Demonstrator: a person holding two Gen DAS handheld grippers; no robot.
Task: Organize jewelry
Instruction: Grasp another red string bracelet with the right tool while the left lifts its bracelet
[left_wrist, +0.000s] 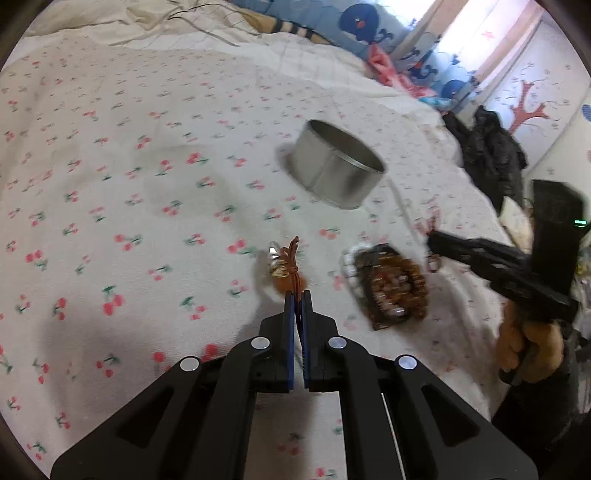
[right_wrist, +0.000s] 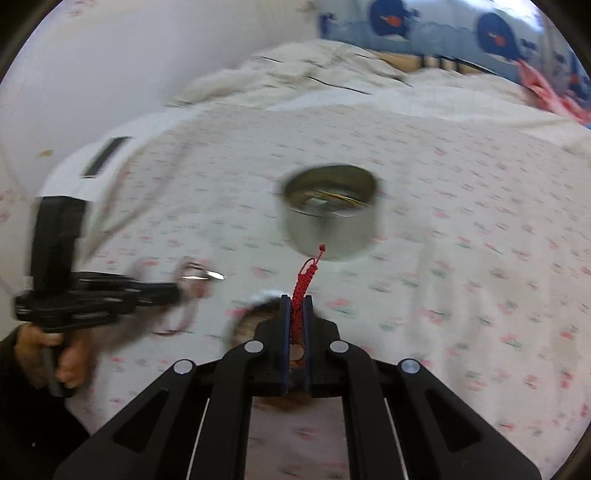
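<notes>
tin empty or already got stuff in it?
Not empty. The right wrist view shows the round metal tin upright and lidless, with gold-coloured pieces on its bottom; too blurred to identify.

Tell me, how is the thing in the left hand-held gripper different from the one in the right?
The left hand-held gripper pinches a brown cord piece bearing a shiny charm. The right hand-held gripper pinches a red braided cord with no charm in sight. The brown one droops sideways; the red one sticks up toward the tin. Both are clamped by their cords above the cherry-print bedspread.
</notes>
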